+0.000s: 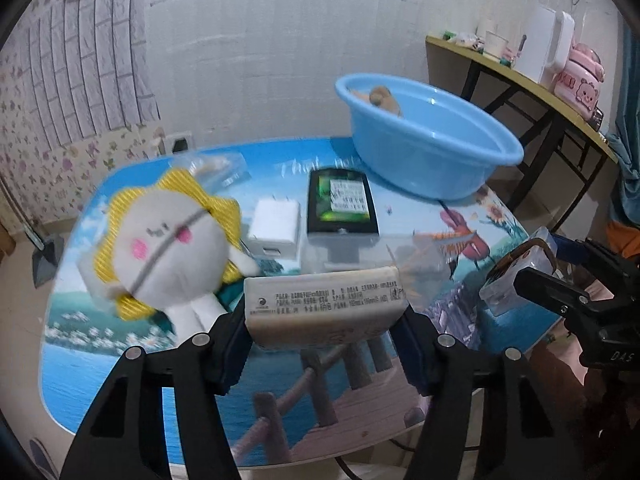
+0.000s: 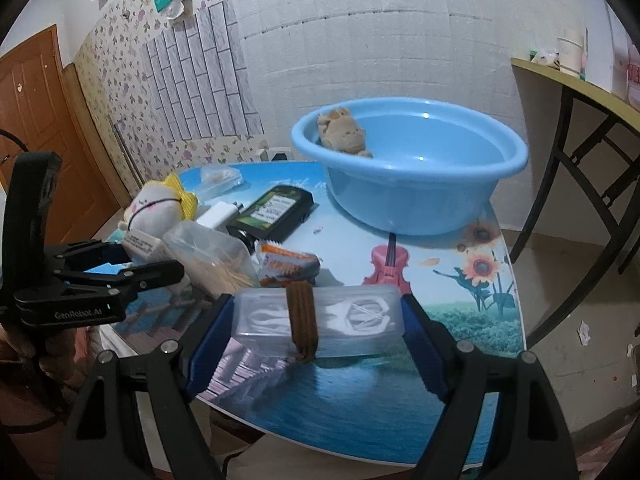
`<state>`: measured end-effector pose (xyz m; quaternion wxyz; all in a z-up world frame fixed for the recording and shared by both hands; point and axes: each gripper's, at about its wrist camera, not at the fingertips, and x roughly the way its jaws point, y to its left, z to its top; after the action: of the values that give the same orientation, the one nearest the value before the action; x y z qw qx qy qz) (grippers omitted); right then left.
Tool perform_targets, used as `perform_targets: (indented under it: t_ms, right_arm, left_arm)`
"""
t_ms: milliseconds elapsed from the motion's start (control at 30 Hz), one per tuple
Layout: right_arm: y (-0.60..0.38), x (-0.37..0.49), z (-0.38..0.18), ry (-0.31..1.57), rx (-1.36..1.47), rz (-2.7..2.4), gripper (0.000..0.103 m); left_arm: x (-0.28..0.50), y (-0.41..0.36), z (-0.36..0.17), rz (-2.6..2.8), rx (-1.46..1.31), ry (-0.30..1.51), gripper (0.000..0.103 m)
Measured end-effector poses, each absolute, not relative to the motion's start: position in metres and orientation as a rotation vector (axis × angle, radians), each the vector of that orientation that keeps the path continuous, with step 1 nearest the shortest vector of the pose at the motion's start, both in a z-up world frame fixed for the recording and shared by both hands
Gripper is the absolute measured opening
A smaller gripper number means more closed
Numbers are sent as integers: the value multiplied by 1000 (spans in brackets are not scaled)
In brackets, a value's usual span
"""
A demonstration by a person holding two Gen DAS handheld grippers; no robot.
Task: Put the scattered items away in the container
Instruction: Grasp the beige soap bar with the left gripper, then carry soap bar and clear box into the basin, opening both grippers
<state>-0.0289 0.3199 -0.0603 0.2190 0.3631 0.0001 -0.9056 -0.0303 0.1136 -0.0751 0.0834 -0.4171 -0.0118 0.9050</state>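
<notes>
My left gripper (image 1: 326,322) is shut on a white tissue pack (image 1: 324,308) and holds it above the table's near side. My right gripper (image 2: 318,320) is shut on a clear floss-pick box (image 2: 352,316) with a brown hair band (image 2: 302,320) around it. The blue basin (image 1: 432,152) stands at the table's far right and shows in the right wrist view (image 2: 412,184) with a brown plush (image 2: 344,132) inside. On the table lie a sun-face plush (image 1: 160,240), a white charger (image 1: 276,228), a black pack (image 1: 340,204) and a clear toothpick box (image 2: 212,256).
An orange snack packet (image 2: 288,266) and a clear bag (image 2: 220,178) lie on the picture-printed table (image 2: 440,300). A side desk (image 1: 520,76) with cups and a white kettle stands at the right. A brown door (image 2: 36,120) is at the left.
</notes>
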Motion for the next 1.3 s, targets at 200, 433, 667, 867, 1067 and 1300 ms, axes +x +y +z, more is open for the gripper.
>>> perform_targets:
  t_ms: [200, 433, 667, 867, 1067, 1300]
  right_arm:
    - [319, -34, -33, 5, 947, -2502, 81]
    - [337, -59, 4, -30, 842, -2547, 81]
    - [360, -114, 13, -41, 847, -2604, 81]
    - [366, -160, -9, -20, 980, -2591, 81]
    - [373, -179, -29, -48, 1035, -2563, 81]
    - [378, -183, -43, -132, 1053, -2512, 82]
  left_arm:
    - [-40, 117, -41, 2757, -1162, 10, 62]
    - [-69, 139, -6, 2741, -1060, 10, 62]
    - [-116, 181, 0, 2690, -1051, 98, 62]
    - [-155, 215, -11, 2630, -1070, 135, 62]
    - [-177, 232, -32, 2591, -1125, 190, 63]
    - [-177, 233, -35, 2567, -1126, 221, 65]
